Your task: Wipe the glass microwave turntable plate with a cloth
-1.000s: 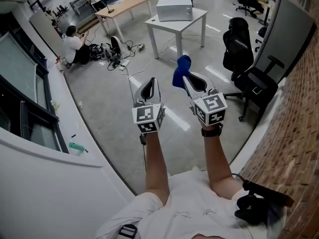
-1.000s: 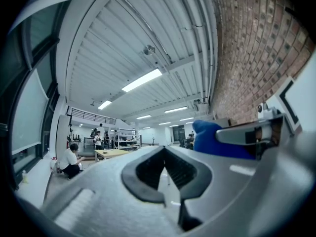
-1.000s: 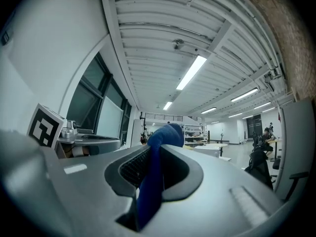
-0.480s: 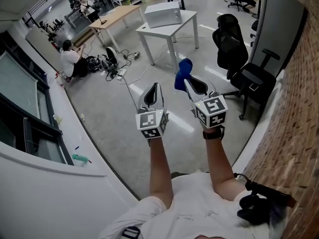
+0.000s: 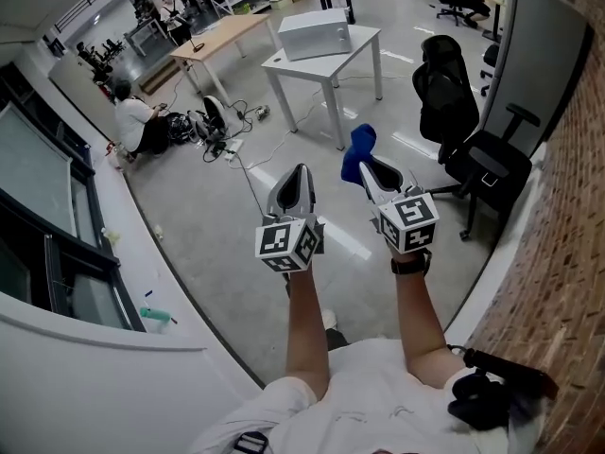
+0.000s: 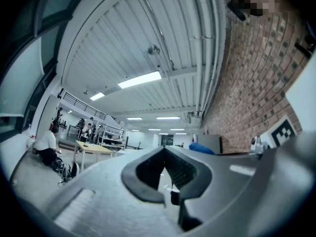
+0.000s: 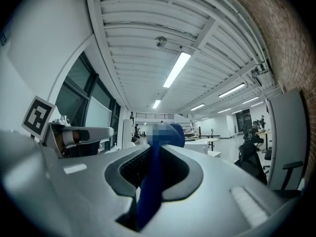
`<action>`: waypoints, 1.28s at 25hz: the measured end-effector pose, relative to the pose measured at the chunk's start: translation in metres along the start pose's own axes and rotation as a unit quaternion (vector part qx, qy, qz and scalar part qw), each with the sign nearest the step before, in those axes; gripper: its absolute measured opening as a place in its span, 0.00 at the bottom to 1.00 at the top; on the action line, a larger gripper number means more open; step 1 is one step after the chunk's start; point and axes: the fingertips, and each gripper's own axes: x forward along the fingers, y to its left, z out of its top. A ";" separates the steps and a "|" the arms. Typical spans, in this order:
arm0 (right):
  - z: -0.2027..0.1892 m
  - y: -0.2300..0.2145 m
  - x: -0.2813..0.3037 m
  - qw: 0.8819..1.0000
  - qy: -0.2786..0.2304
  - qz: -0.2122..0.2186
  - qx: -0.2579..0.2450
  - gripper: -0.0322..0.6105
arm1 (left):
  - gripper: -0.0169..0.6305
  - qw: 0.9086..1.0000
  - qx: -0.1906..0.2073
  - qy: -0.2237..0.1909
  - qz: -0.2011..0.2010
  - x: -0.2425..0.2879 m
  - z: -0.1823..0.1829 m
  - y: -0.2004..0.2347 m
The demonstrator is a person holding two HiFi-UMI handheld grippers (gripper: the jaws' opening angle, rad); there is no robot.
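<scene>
**Before any wiping starts: cloth gripped, plate not in sight**

While both grippers are held up over open floor, I log this as the approach step, not the wipe itself.

- Right gripper (image 5: 365, 165): jaws clamped on the blue cloth (image 5: 356, 146). In the right gripper view the cloth runs up between the jaws, and a bunched end sticks out past the tips.
- Left gripper (image 5: 302, 169): jaws brought together at the tips with nothing between them. The left gripper view shows only the room through the gap lower down.
- Glass plate: I cannot find it in any view. My guess is that it sits inside the microwave (image 5: 315, 33), but I cannot confirm that from here.
- The microwave stands on the middle of the white table (image 5: 368, 36), leaving a bare strip along the table's right edge. It is well apart from both grippers, across the floor.
- A black office chair (image 5: 450, 93) stands to the right of the table. Cables trail across the floor to its left, near a person sitting on the floor (image 5: 134, 121).

Judgement on the next move: close the distance to the table, steering between the chair and the cables. The left gripper will have to spread its jaws to work the microwave door or steady the plate. The right gripper should keep its clamp so the cloth does not slip before it reaches the glass.

Risk: glass is slick, so a one-sided push could make the plate slide or spin.
</scene>
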 end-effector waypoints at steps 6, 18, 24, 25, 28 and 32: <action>0.001 0.024 0.071 1.000 0.001 0.020 -0.007 0.15 | 0.03 0.999 0.022 0.034 0.004 0.032 -0.005 0.064; 0.006 0.072 0.188 1.000 -0.020 -0.004 -0.010 0.14 | 0.03 0.999 0.042 0.026 0.008 0.067 -0.008 0.193; -0.006 0.097 0.226 1.000 -0.003 0.004 -0.018 0.14 | 0.03 1.000 -0.001 0.012 0.006 0.075 -0.008 0.230; -0.009 0.098 0.232 1.000 0.003 0.005 -0.021 0.14 | 0.03 1.000 -0.011 0.018 0.003 0.078 -0.011 0.233; -0.011 0.097 0.249 1.000 0.008 0.003 -0.019 0.14 | 0.03 0.999 -0.041 0.029 -0.005 0.088 -0.020 0.245; -0.021 0.082 0.280 1.000 0.006 0.010 -0.010 0.14 | 0.03 0.998 -0.047 0.029 -0.002 0.111 -0.031 0.266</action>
